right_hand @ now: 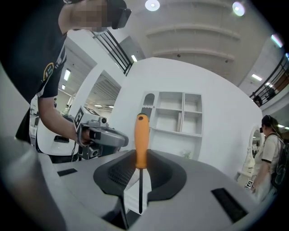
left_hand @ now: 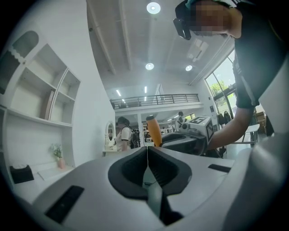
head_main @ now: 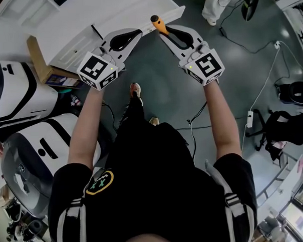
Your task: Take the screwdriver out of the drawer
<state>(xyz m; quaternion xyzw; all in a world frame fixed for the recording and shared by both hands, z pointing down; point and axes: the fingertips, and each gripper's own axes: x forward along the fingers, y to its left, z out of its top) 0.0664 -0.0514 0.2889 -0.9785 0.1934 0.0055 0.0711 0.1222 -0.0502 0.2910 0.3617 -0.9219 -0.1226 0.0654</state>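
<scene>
The screwdriver (head_main: 158,24) has an orange handle and a thin dark shaft. My right gripper (head_main: 167,34) is shut on it, held up in the air in front of me. In the right gripper view the screwdriver (right_hand: 141,144) stands upright between the jaws, handle up, and my right gripper (right_hand: 140,158) pinches it near where the handle meets the shaft. My left gripper (head_main: 137,34) is shut with nothing in it, level with the right one and close to its left. In the left gripper view my left gripper (left_hand: 147,151) has its jaws pressed together, and the orange handle (left_hand: 154,131) shows beyond them. No drawer is clearly visible.
A white cabinet top (head_main: 121,14) lies ahead on the left, with a cardboard box (head_main: 38,58) beside it. White rounded machines (head_main: 22,102) stand at my left. Cables and a power strip (head_main: 250,119) lie on the grey floor. A white shelf unit (right_hand: 174,117) stands ahead, a person (right_hand: 271,149) beside it.
</scene>
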